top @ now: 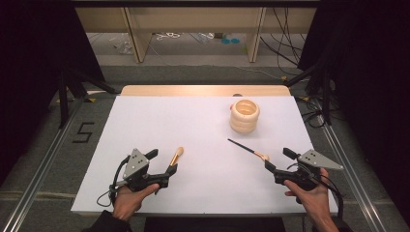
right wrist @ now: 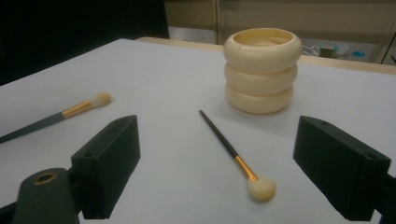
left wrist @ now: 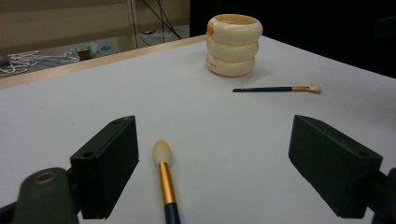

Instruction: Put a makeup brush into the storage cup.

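Both your grippers, left (top: 164,162) and right (top: 279,159), stand spread wide, each with a brush, left (left wrist: 164,179) and right (right wrist: 233,158), flat on the white table (top: 193,125) between its jaws: clamp off-centre and that thin handle rolls away.

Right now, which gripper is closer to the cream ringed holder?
Right. The right gripper sits below the holder, slightly to its right; the left gripper is farther off, toward the table's left.

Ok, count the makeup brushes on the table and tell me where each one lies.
2. One brush lies between the left gripper's open jaws; the thinner brush lies ahead of the right gripper, below the ringed cup.
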`<action>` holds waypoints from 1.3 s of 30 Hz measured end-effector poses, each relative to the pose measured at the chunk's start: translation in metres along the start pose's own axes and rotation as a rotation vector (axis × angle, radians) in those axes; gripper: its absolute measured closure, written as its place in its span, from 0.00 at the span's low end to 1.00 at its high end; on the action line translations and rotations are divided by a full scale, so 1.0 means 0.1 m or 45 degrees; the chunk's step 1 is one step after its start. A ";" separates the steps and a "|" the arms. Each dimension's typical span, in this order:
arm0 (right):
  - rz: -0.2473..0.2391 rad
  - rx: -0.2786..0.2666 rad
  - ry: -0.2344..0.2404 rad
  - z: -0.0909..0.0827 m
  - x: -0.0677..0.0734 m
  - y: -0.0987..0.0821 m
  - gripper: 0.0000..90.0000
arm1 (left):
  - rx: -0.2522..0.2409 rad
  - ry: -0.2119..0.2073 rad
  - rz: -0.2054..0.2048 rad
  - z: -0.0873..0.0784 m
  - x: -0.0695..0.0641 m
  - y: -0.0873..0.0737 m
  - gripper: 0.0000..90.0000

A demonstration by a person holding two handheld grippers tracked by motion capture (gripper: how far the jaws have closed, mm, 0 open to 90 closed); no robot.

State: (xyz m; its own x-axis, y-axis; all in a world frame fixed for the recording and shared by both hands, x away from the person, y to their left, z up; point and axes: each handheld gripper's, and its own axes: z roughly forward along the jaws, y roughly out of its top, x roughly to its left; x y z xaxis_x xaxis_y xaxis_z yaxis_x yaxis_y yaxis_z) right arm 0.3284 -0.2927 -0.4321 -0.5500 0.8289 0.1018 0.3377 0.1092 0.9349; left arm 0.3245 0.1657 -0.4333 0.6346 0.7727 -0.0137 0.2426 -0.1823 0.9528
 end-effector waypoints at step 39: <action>-0.253 0.350 0.076 0.47 -0.15 0.41 0.23 | 0.040 -0.017 -0.023 0.01 0.02 0.00 0.18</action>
State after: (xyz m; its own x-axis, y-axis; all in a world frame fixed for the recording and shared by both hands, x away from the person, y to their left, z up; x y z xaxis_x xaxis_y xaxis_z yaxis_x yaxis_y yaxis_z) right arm 0.3865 -0.2745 -0.4112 -0.6665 0.7441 -0.0455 0.4086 0.4157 0.8126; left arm 0.3267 0.1663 -0.4338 0.6395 0.7680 -0.0350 0.2770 -0.1878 0.9423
